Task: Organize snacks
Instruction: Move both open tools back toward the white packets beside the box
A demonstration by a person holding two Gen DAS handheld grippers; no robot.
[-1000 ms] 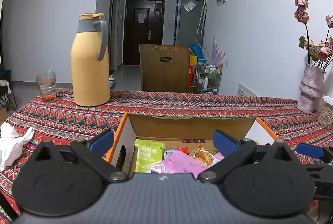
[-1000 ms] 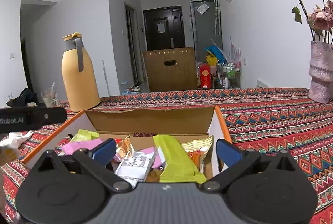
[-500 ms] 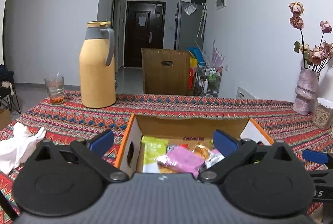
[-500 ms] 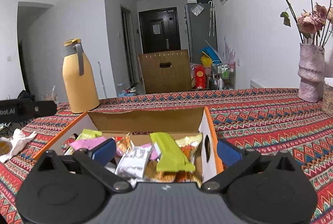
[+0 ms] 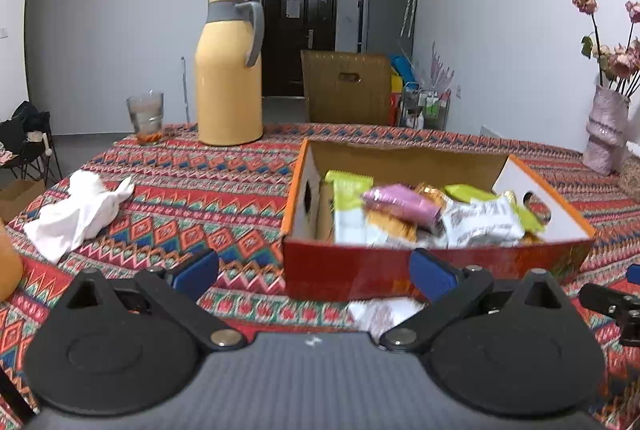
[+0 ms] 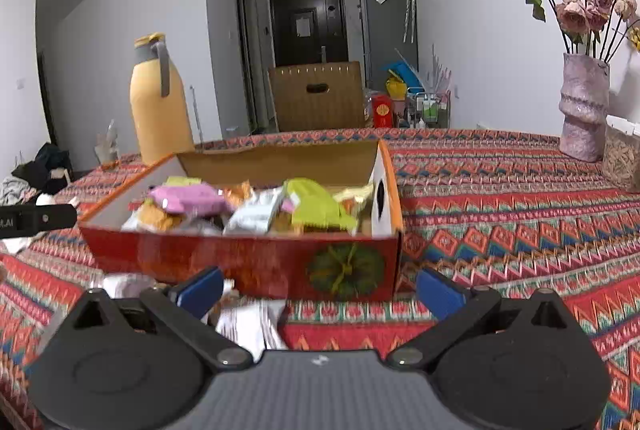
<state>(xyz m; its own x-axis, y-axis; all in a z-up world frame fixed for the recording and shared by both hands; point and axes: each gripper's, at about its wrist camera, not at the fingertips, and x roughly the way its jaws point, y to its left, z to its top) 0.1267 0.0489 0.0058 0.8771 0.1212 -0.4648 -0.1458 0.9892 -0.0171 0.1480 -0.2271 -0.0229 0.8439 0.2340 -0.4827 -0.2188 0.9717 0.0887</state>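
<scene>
Snacks sit piled in the open cardboard box [image 5: 436, 262] on the patterned surface [image 5: 192, 190], and both tongs hang just short of its red front wall. The left tongs [image 5: 314, 272] are spread wide, blue pads far apart, nothing between them; the box's near left corner shows through the gap. The right tongs [image 6: 320, 288] are just as wide and just as empty, lined up on the round green print on the box front.

Inside the box, a pink packet [image 5: 400, 204] lies on top near the middle, a lime-green packet [image 6: 316, 206] tilts toward the right end, a green-and-white packet [image 5: 348, 206] stands at the left end, and a white printed wrapper [image 5: 480, 222] rests toward the right. Orange wrappers peek out beneath them.

In front of the box, white wrappers [image 6: 248, 324] lie on the surface, blurred, just behind the left pad of the right tongs; I can't tell how many there are. The left view catches one white wrapper [image 5: 380, 312] there too.

Farther back, a yellow thermos [image 5: 230, 70] stands upright beside a drinking glass [image 5: 146, 116]. A crumpled white cloth [image 5: 80, 214] lies well to the left of the box. A pink vase [image 6: 582, 106] of dried roses stands at the far right.
</scene>
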